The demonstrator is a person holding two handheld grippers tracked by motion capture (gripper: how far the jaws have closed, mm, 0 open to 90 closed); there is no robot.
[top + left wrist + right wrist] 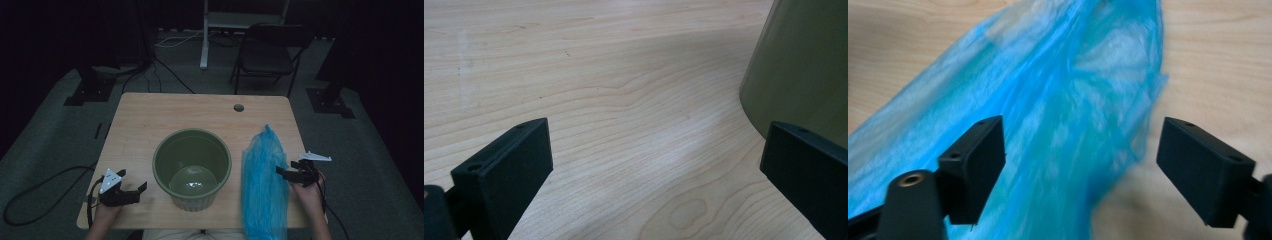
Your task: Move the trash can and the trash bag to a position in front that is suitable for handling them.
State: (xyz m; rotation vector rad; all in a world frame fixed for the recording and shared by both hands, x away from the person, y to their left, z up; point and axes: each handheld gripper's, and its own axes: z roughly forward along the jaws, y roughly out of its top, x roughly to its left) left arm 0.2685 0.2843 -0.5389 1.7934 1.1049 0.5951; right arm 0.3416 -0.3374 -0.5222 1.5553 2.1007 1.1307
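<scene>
Worktop (pixel 150 115) from the high view: we see a green bucket (pixel 192 167) near the front edge at its middle, and a blue plastic bag (pixel 264 185) lying along the right side, hanging over the front edge. Our left tool (pixel 142 188) rests at the front left corner, our right tool (pixel 281 171) just beside the bag. In the left gripper view, jaws stand wide apart, empty, the bucket (pixel 804 65) beside one. In the right gripper view, jaws stand wide, gripping nothing, the bag (pixel 1048 125) lying loose beyond them.
</scene>
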